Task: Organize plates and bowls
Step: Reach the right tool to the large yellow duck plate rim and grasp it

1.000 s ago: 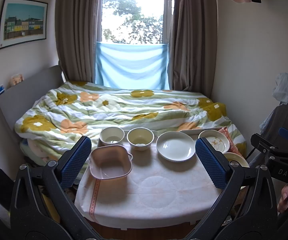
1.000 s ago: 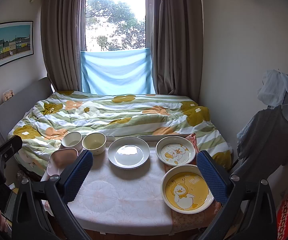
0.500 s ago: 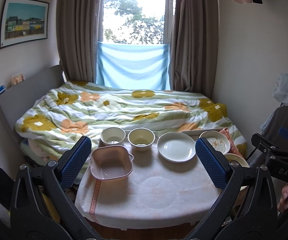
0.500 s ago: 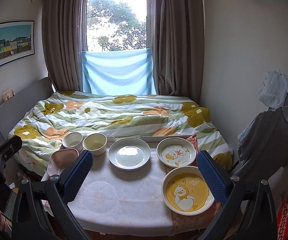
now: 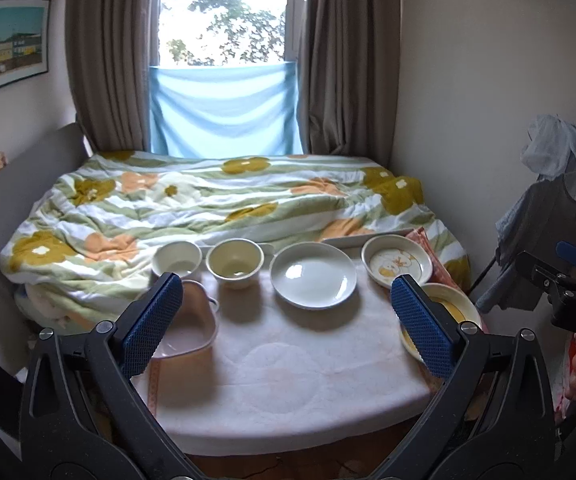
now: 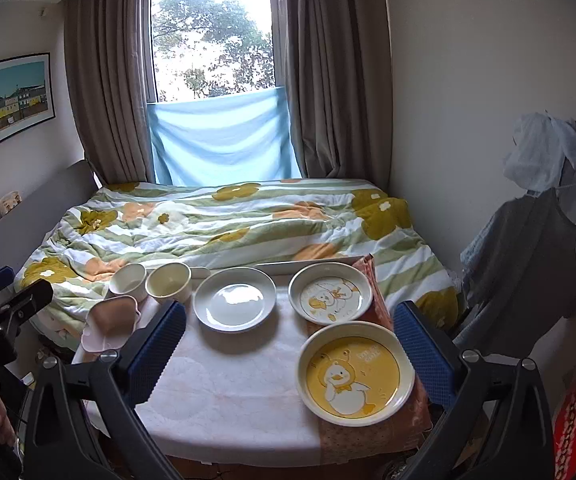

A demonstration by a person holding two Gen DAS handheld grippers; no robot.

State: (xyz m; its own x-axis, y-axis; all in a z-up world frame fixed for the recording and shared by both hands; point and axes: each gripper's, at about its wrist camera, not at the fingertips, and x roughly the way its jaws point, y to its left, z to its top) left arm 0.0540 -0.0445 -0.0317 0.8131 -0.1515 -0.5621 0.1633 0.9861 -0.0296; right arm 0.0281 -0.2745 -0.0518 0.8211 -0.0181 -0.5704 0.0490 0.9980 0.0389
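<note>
White cloth covers the table (image 6: 223, 396), and all the dishes sit on it in single spots. Nothing is stacked, so I think the job has not really started. All of the sorting is left to do.

In the right view, the biggest dish is the yellow duck plate (image 6: 355, 374). It sits at about 4 o'clock on the table, close to the front edge. The white plate (image 6: 234, 299) is next. It is near the back, at about 12 o'clock. The small duck plate (image 6: 331, 293) is just beside it, at about 2 o'clock. The pink dish (image 5: 185, 326) sits at 9 o'clock, at the left edge. The yellow bowl (image 5: 235, 263) and the white bowl (image 5: 176, 260) stand side by side at about 11 o'clock, at the back.

The right tongs (image 6: 288, 354) are wide open and hold nothing. They hang above the front of the table. The yellow duck plate lies just inside their right finger, not touching.

The left tongs (image 5: 277, 326) are wide open too, and empty. The pink dish lies partly behind their left finger. The white plate sits ahead of them, between the two fingers.

I think the plates could go in one pile and the bowls in another.
</note>
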